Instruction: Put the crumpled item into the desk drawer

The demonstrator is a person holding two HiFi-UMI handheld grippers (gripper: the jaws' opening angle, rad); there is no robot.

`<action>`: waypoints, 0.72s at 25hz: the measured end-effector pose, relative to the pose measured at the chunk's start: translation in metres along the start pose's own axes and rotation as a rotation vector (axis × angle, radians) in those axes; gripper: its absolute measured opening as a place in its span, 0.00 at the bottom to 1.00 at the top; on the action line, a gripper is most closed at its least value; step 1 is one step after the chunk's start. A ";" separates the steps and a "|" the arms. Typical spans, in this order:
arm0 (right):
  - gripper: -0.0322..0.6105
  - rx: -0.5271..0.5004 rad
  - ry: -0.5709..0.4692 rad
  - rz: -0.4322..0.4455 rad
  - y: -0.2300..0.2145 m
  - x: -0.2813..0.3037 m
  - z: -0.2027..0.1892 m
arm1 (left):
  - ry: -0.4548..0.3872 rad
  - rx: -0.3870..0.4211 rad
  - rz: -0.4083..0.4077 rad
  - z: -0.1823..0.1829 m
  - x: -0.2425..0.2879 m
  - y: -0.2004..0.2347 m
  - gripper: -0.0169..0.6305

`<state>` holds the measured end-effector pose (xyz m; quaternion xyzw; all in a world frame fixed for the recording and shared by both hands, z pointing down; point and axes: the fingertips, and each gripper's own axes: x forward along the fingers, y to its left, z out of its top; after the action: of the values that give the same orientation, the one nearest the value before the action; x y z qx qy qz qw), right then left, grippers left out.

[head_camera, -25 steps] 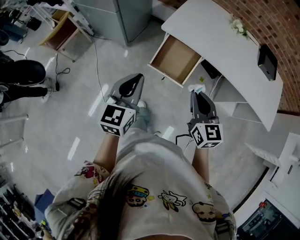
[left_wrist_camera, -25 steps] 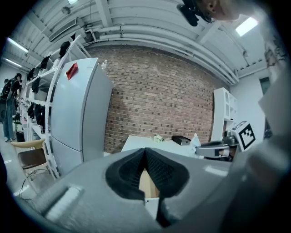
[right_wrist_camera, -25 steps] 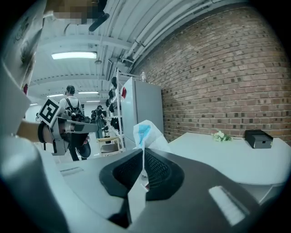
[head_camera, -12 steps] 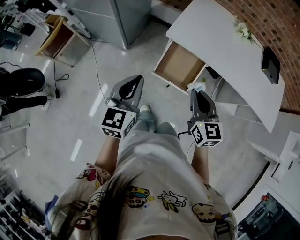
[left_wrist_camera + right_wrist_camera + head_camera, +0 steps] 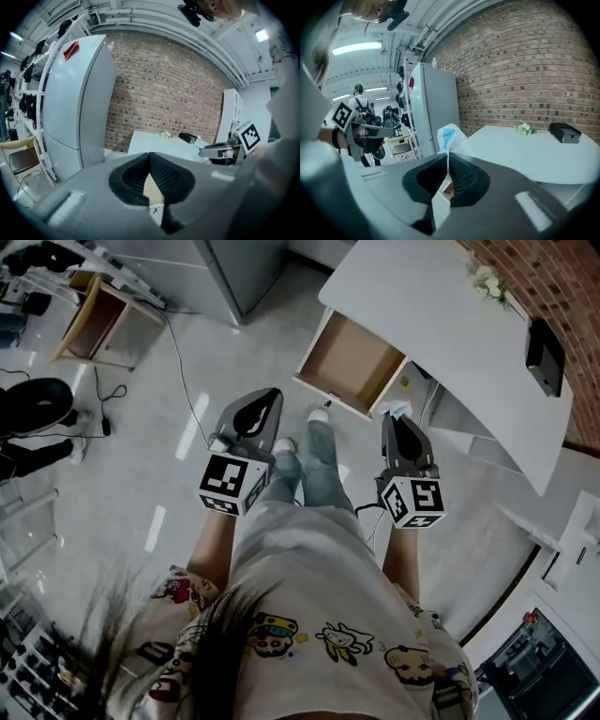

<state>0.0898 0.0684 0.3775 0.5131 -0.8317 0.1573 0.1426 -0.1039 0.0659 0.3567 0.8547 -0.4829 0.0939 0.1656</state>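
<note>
1. The drawer stands open under the desk. Its brown bottom is bare and faces up, so it looks ready to take something let go from above.
2. The person stands just short of it with both grippers held out in front, pointing toward the desk. I judge this to be the approach, because the item is not yet over the drawer.
3. The right gripper has its jaws pressed onto the crumpled item, a white piece with a blue patch. The item pokes up past the tips and a flap hangs below them. In the head view it is a small white tuft near the drawer's right front corner, outside the drawer.
4. The left gripper has its jaws closed tip to tip with nothing between them. It sits left of the drawer, well apart from the item, and is probably kept aside as the idle hand.
5. The right gripper would have to come forward and left over the drawer before it opens.
</note>
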 end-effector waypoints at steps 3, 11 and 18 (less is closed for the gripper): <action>0.08 0.009 -0.009 0.008 -0.018 0.015 0.007 | -0.008 0.006 0.009 0.011 0.022 0.003 0.02; 0.08 0.006 -0.038 0.040 -0.072 0.076 0.051 | -0.058 0.048 0.019 0.065 0.102 0.020 0.02; 0.08 -0.014 -0.066 0.044 -0.116 0.108 0.086 | -0.073 0.049 0.035 0.092 0.151 0.027 0.02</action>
<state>0.1406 -0.1033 0.3557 0.4985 -0.8482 0.1375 0.1149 -0.0492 -0.1019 0.3248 0.8528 -0.5010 0.0773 0.1255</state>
